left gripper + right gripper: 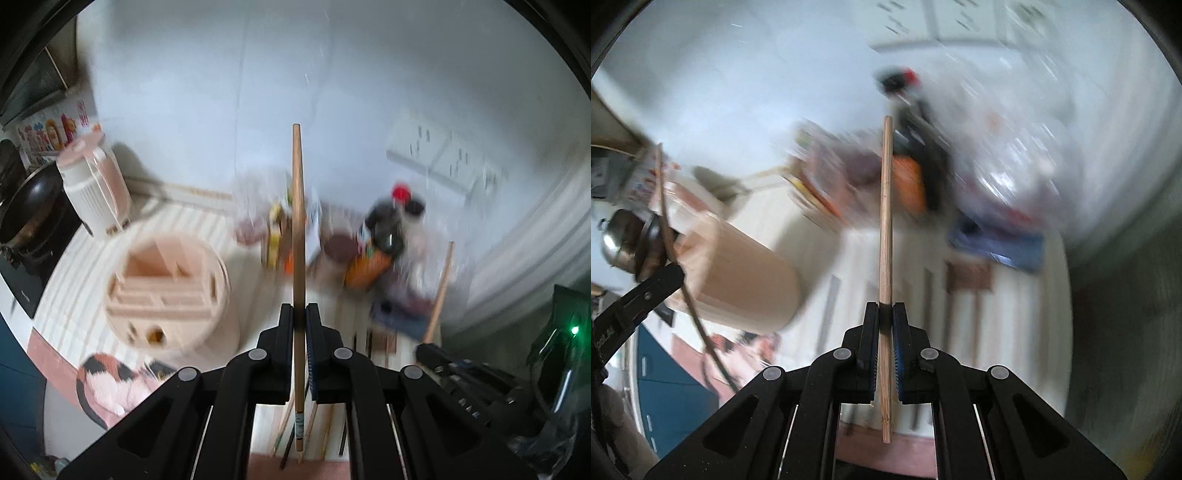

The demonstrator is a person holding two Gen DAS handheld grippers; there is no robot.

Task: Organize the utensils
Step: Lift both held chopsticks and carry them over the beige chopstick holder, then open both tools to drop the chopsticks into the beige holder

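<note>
My left gripper (299,314) is shut on a wooden chopstick (297,221) that stands upright between its fingers, above the counter. A round pink utensil holder (168,284) with several slots stands to its left. My right gripper (885,314) is shut on another wooden chopstick (886,221), also upright. The holder shows in the right wrist view (738,277) at the left, with the left gripper (639,295) and its chopstick beside it. The right gripper (436,354) shows in the left wrist view at lower right. More chopsticks (945,325) lie on the striped counter below.
A black wok (29,206) on a stove and a pink-white container (96,188) stand at the far left. Blurred bottles and packets (369,240) crowd the back by the wall. A blue cloth (1001,247) lies at the back right. A cat-pattern mat (107,384) lies near the front edge.
</note>
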